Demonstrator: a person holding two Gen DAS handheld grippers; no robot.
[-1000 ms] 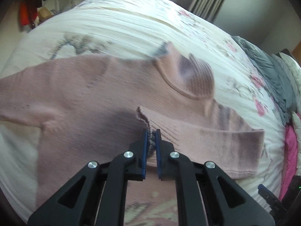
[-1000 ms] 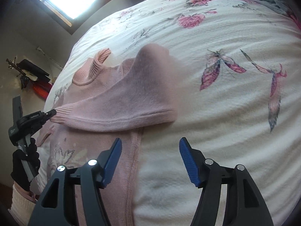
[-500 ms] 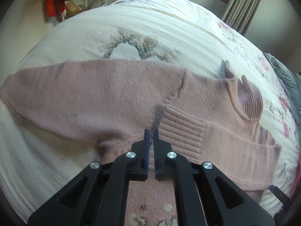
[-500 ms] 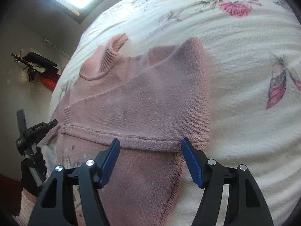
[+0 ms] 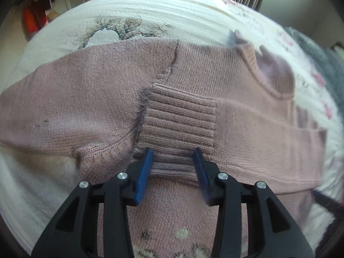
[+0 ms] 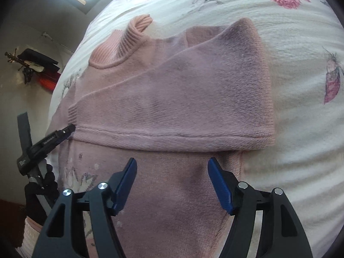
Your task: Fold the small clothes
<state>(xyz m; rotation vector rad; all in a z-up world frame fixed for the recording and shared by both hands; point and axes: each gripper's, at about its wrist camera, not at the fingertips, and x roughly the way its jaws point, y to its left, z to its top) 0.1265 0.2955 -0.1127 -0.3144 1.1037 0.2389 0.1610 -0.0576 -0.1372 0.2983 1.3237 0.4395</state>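
pink knit sweater (image 6: pixel 172 90) lies flat on the bedspread; one sleeve (image 5: pixel 215 124) folded across its chest

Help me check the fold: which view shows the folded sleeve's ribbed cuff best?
The left wrist view: the ribbed cuff fills its centre, right ahead of the open left tongs. The right wrist view shows only its edge, far off.

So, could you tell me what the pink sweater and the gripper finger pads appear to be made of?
The pink sweater looks like soft knitted yarn, matte and slightly fuzzy: stitch rows and a ribbed cuff show. The blue finger pads look like smooth matte rubber or plastic; I cannot tell which.
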